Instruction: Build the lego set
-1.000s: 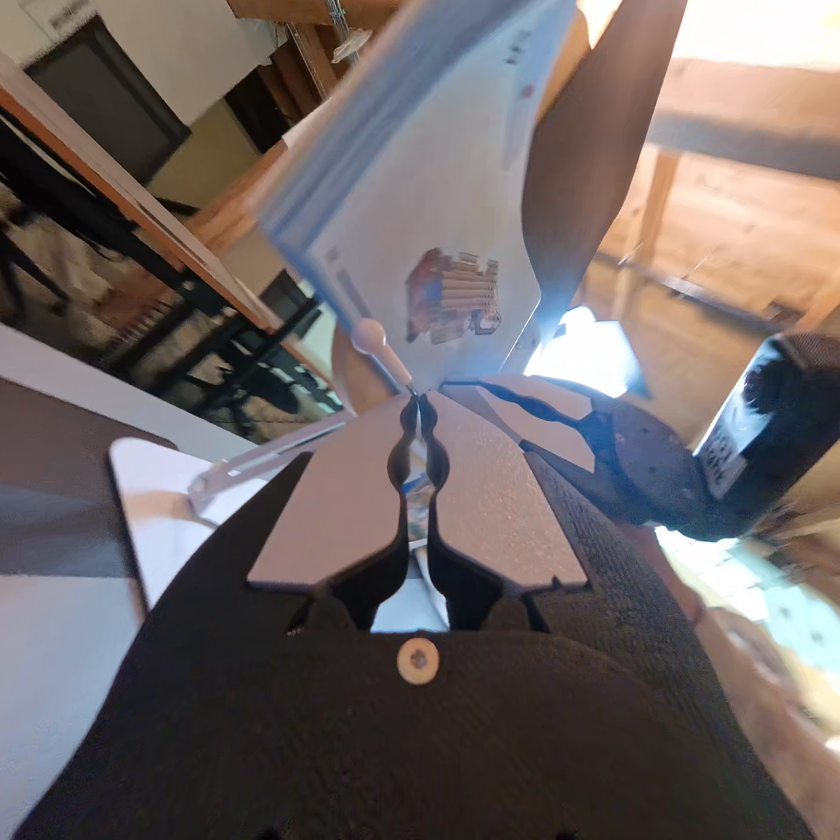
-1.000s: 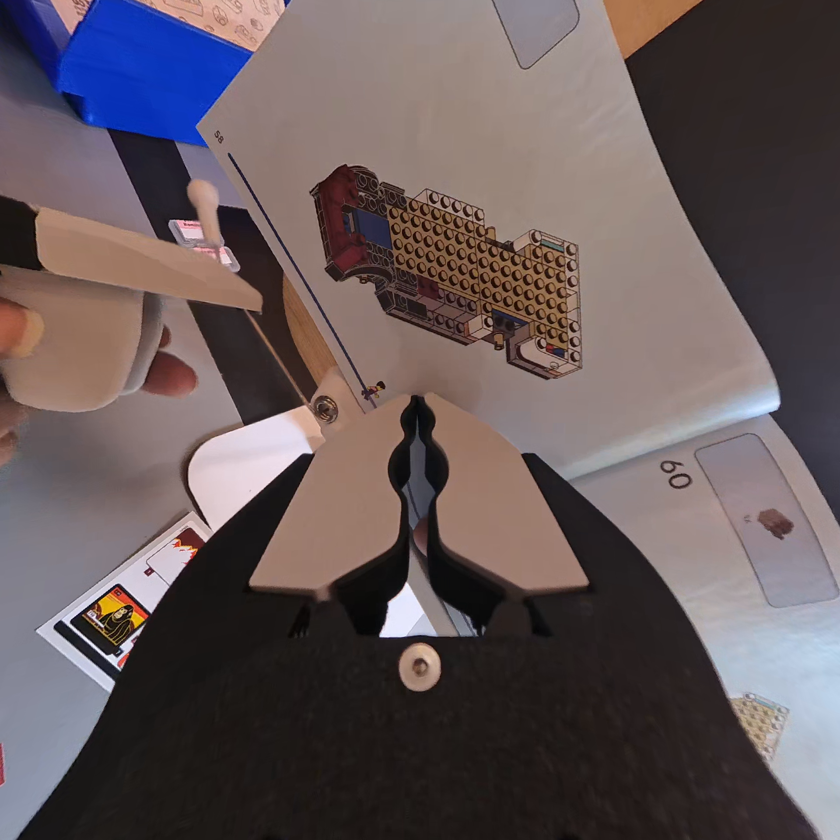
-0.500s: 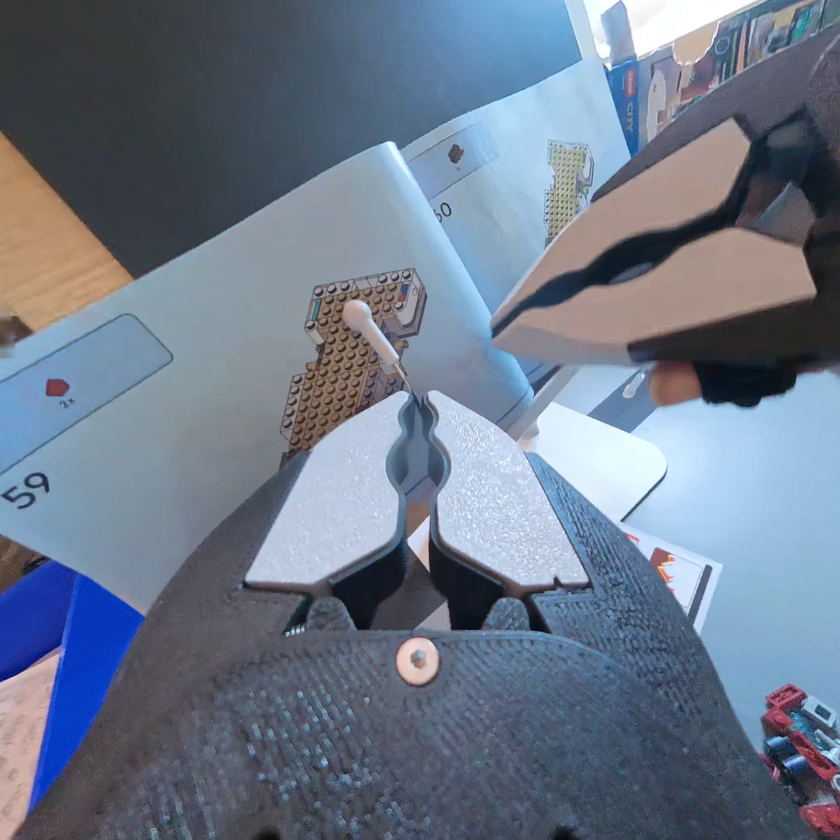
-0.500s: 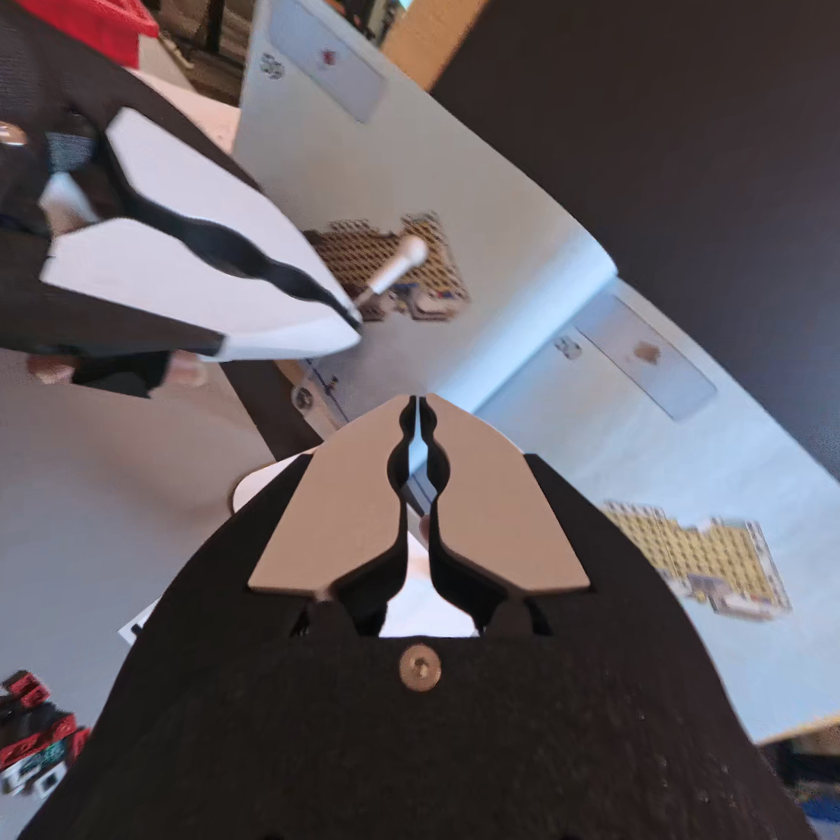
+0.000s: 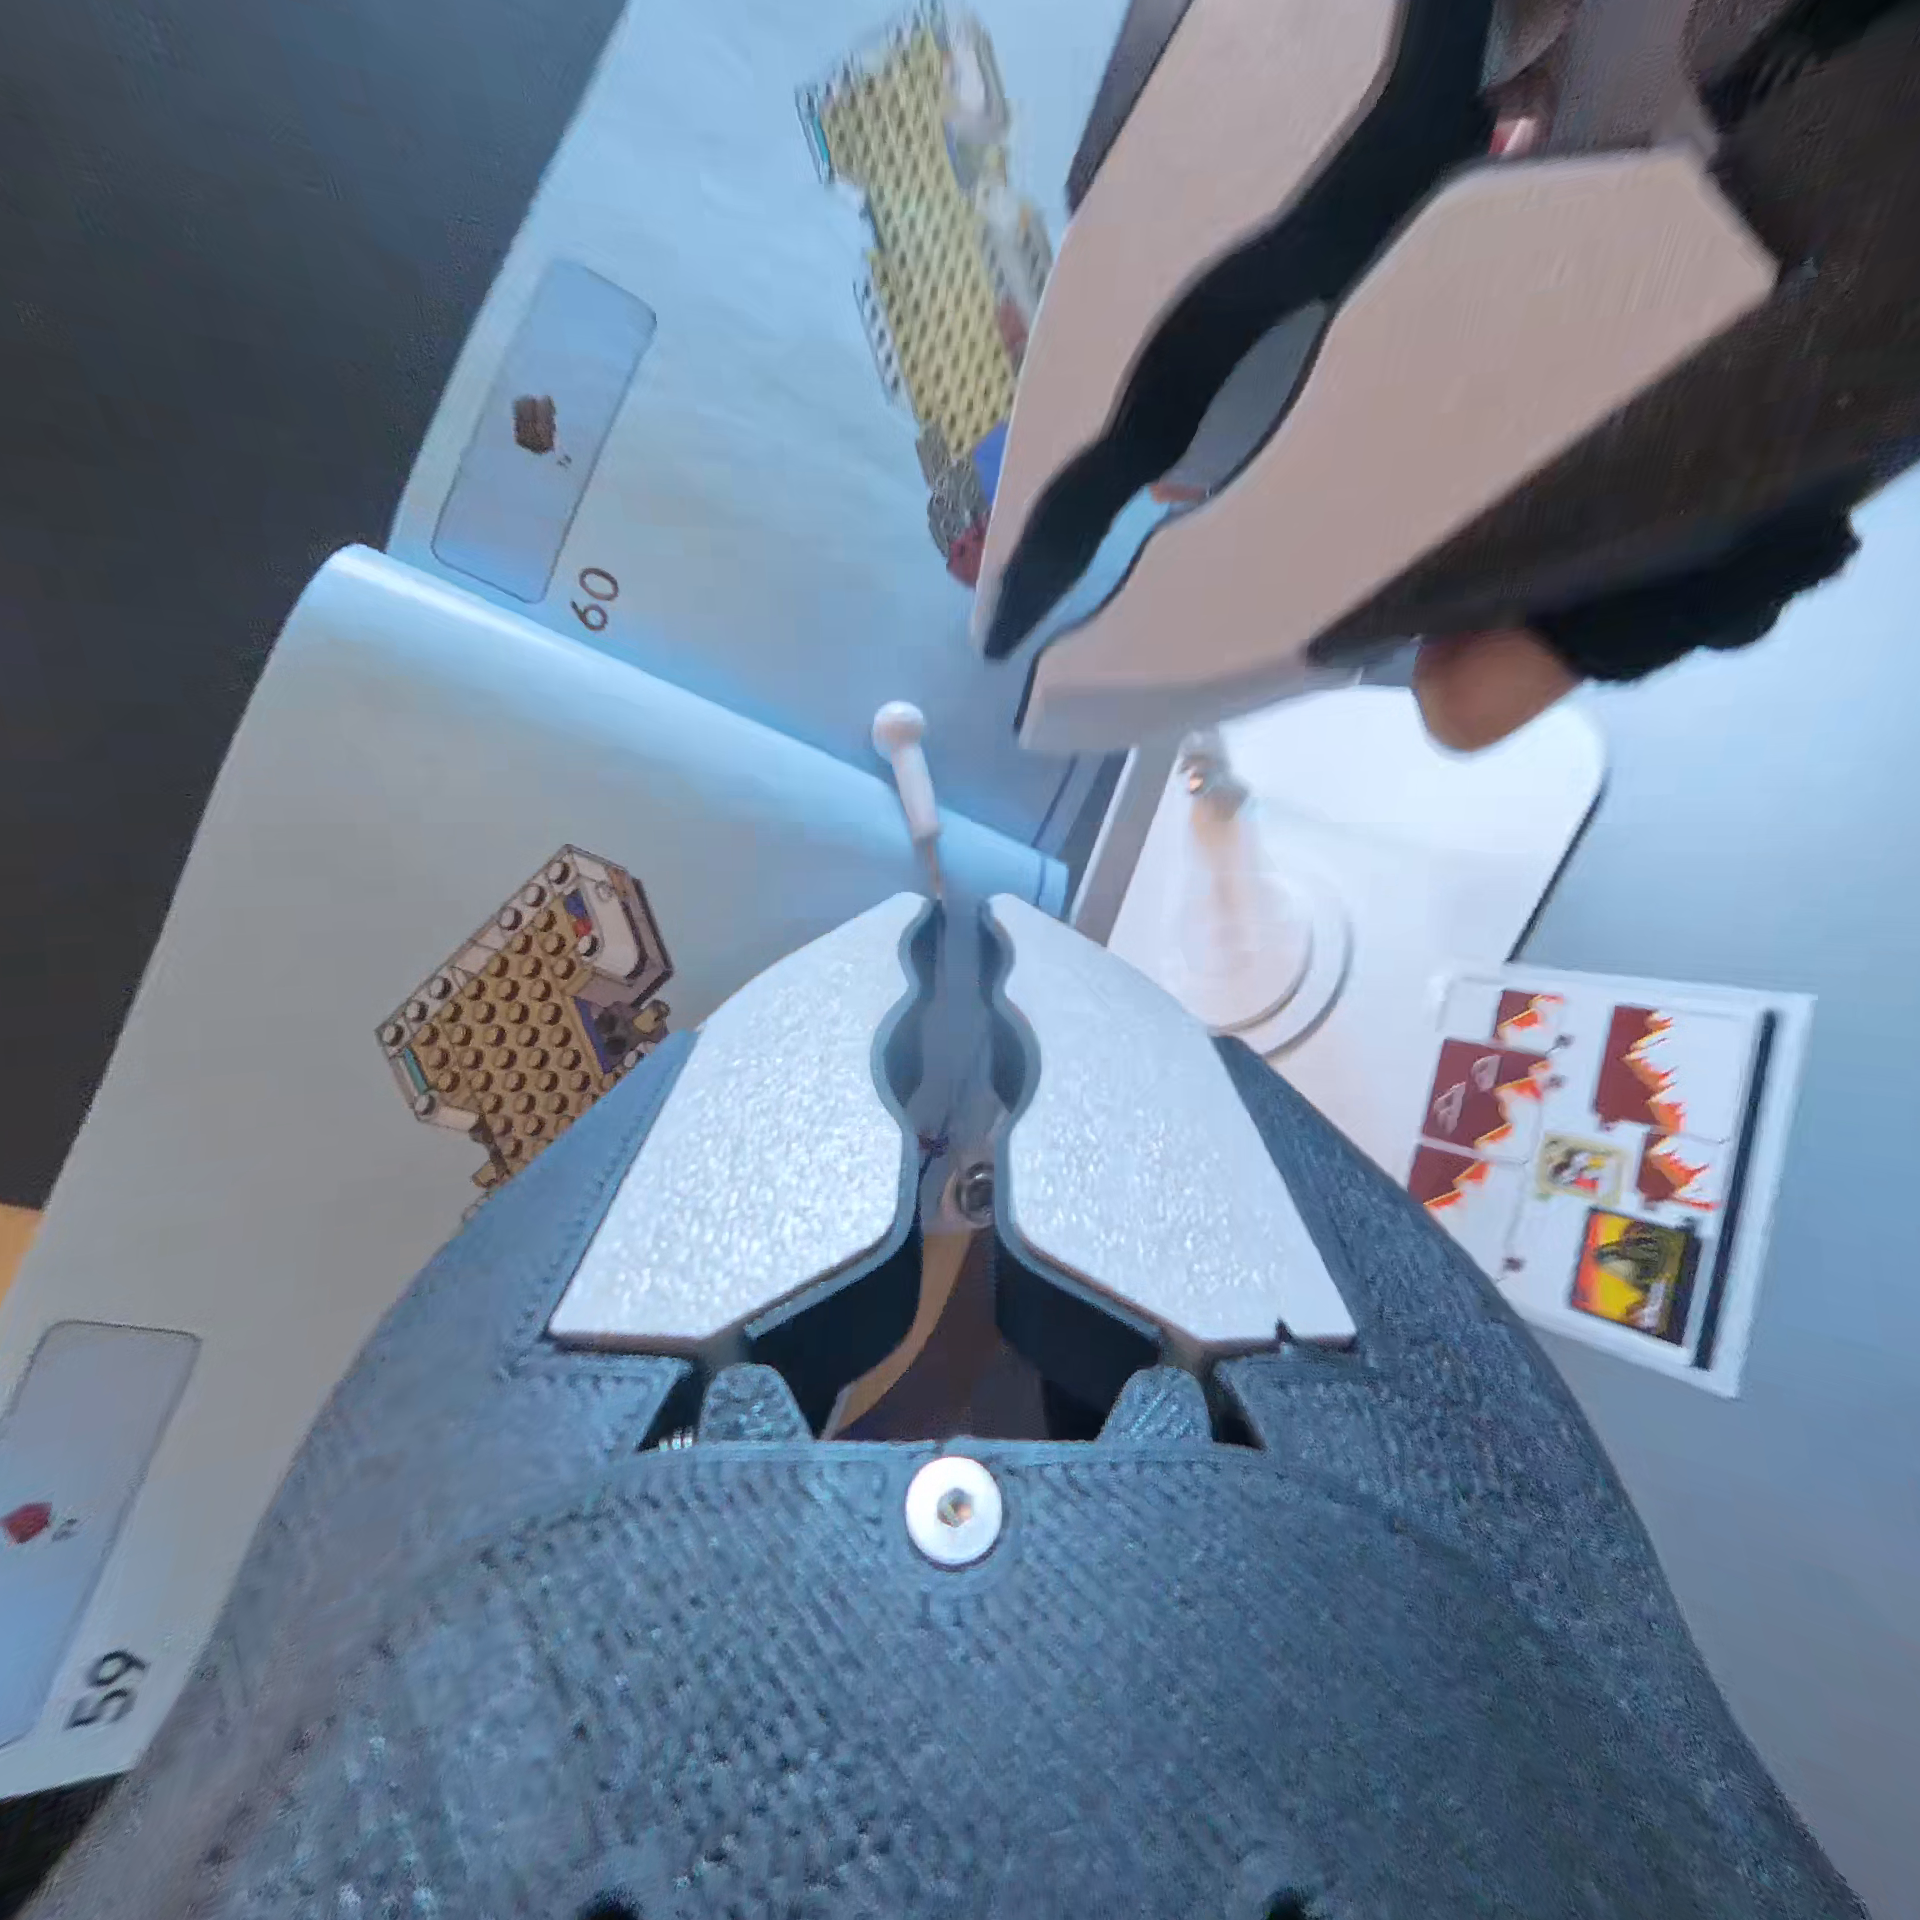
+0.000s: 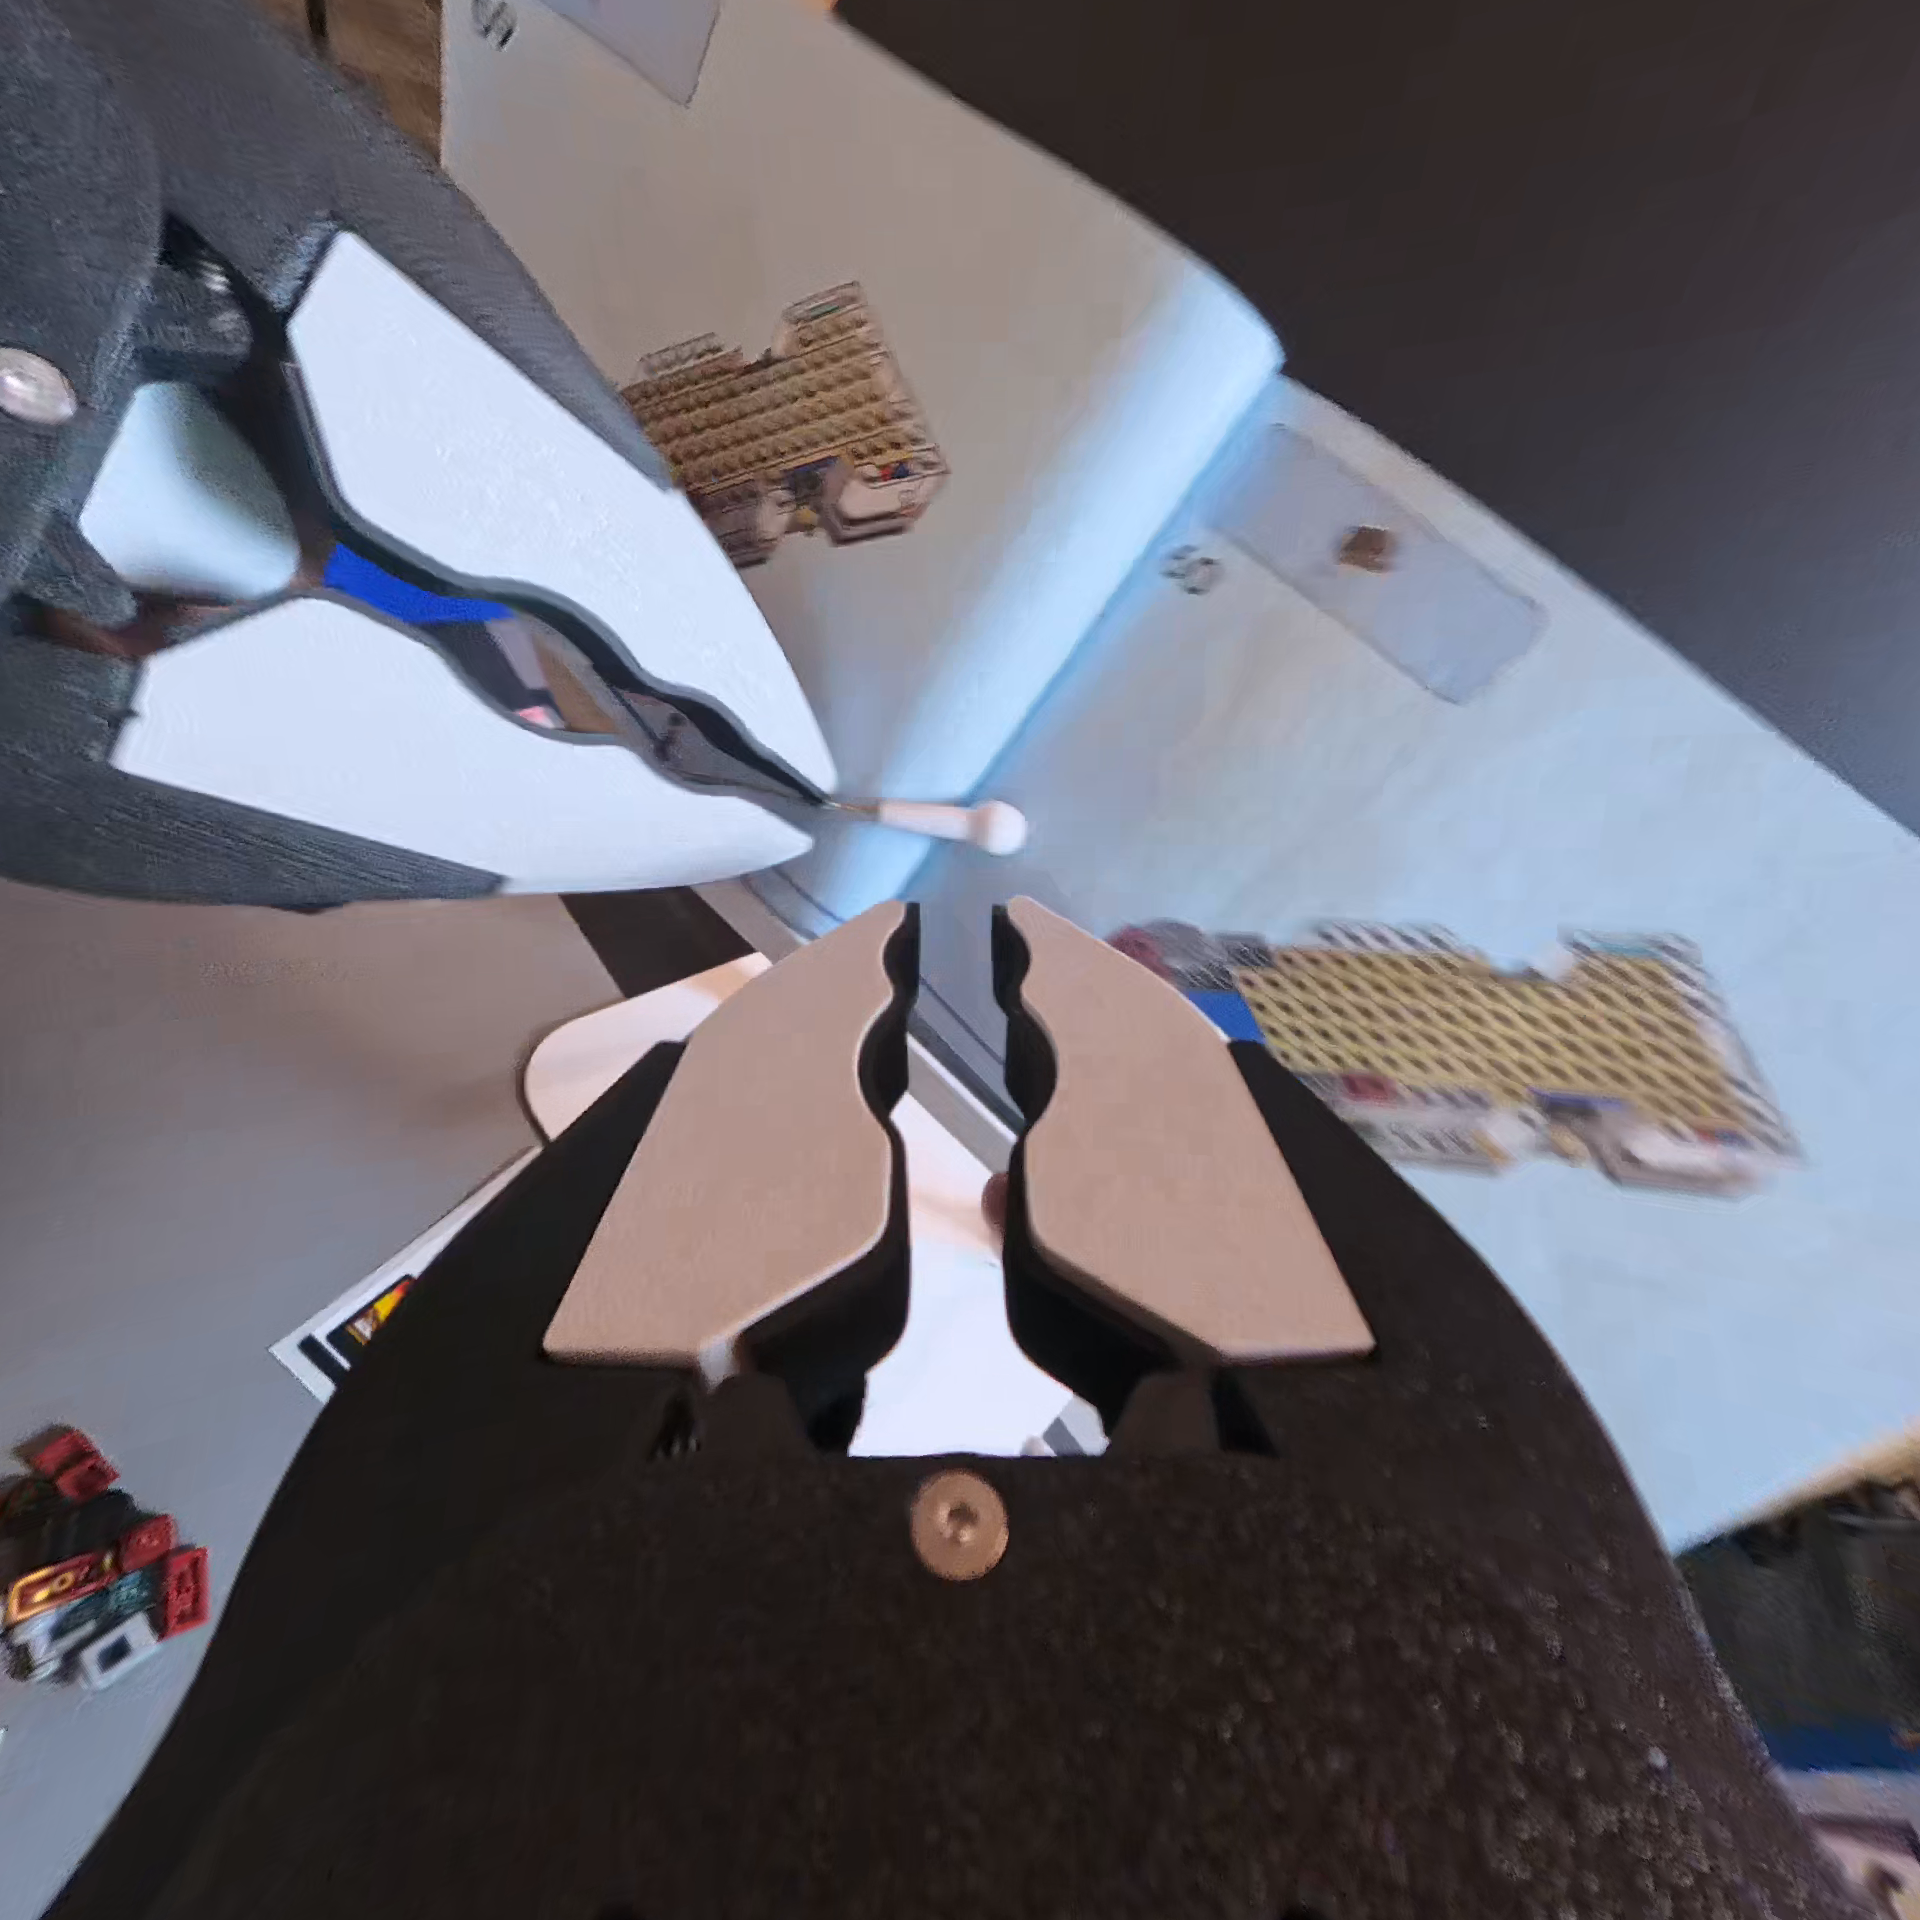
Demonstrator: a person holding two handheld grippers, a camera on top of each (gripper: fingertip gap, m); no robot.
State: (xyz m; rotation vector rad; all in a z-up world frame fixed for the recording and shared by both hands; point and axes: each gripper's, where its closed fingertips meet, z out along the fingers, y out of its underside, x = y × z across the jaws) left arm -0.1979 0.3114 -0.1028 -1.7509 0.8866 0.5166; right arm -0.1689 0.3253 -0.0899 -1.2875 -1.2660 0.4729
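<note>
The booklet is the largest thing about the fingers; it lies open ahead of both grippers on a grey table, its near leaf arched up in a curve just beyond the left fingertips, its far leaf flat past the right ones; both leaves carry drawings of tan studded brick builds. Beyond the booklet lies a dark mat.

Right of the left fingers sits a white stand with a round base, its clear upright blurred; farther right of them lies a sticker sheet with red and orange flame shapes. Far left of the right fingers, at the edge of the right wrist view, is a small heap of red and dark bricks.

The left gripper has its fingers only slightly parted; a thin pin with a white shaft and ball head sticks out from its tip, its metal end lying against the left finger, while a narrow gap shows beside the right one; whether both pads press on it I cannot tell. The pin points at the fold of the booklet.

The right gripper stands spread a little, with nothing between its fingers; it hovers just beside the pin's ball head, which lies slightly ahead of its tips; the arched leaf stands between the pin and the flat page.
</note>
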